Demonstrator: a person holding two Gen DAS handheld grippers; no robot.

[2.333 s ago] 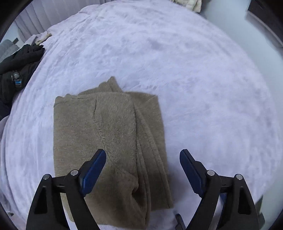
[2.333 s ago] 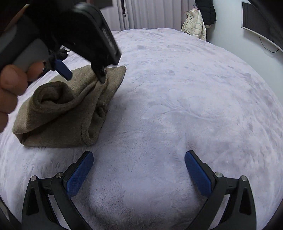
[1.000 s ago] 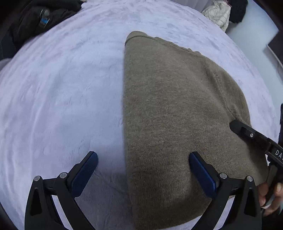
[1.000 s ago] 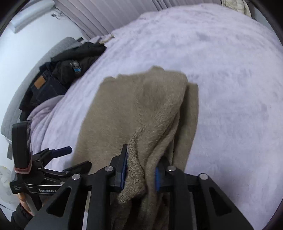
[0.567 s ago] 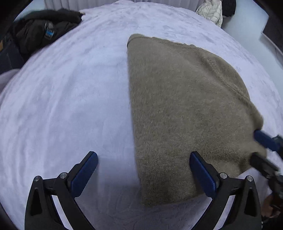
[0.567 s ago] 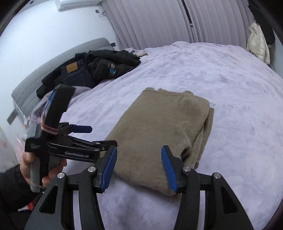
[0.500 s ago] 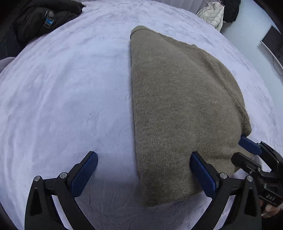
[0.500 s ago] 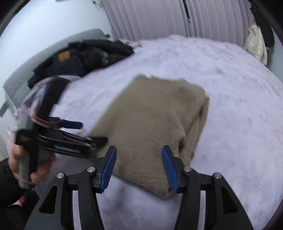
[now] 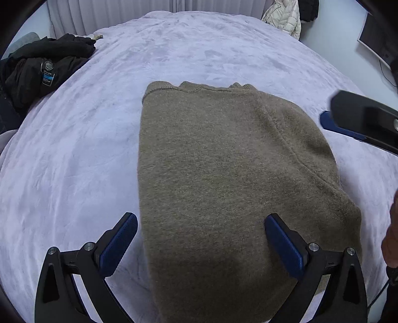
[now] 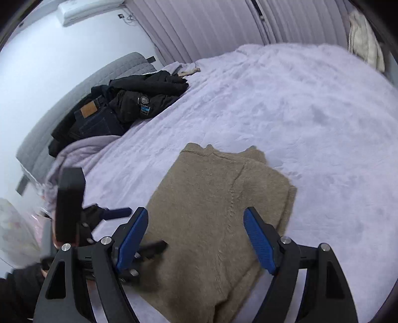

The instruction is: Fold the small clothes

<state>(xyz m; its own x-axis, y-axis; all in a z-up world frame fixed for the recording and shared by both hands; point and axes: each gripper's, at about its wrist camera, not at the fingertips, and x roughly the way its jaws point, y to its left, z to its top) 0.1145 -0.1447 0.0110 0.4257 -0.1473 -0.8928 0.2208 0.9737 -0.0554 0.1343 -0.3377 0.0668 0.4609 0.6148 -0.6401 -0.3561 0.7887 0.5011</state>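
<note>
A folded olive-brown knit sweater [image 9: 223, 179] lies flat on the lavender bed cover [image 9: 74, 154]; it also shows in the right wrist view [image 10: 219, 203]. My left gripper [image 9: 201, 243] is open and empty, hovering over the sweater's near left edge. My right gripper [image 10: 196, 238] is open and empty, above the sweater's near end. The right gripper's fingers [image 9: 348, 126] show at the right edge of the left wrist view, beside the sweater. The left gripper's fingers [image 10: 117, 212] show at the left in the right wrist view.
A pile of black clothes and dark jeans [image 10: 119, 106] lies at the bed's far left, also in the left wrist view [image 9: 42, 72]. A grey headboard [image 10: 74, 94] stands behind it. A cream jacket [image 9: 283, 17] hangs beyond the far bed edge. Curtains [image 10: 211, 24] line the back.
The right gripper let go of the sweater's edge, opened and pulled back and up. The sweater now lies flat and folded. The left gripper stayed open near its left edge.
</note>
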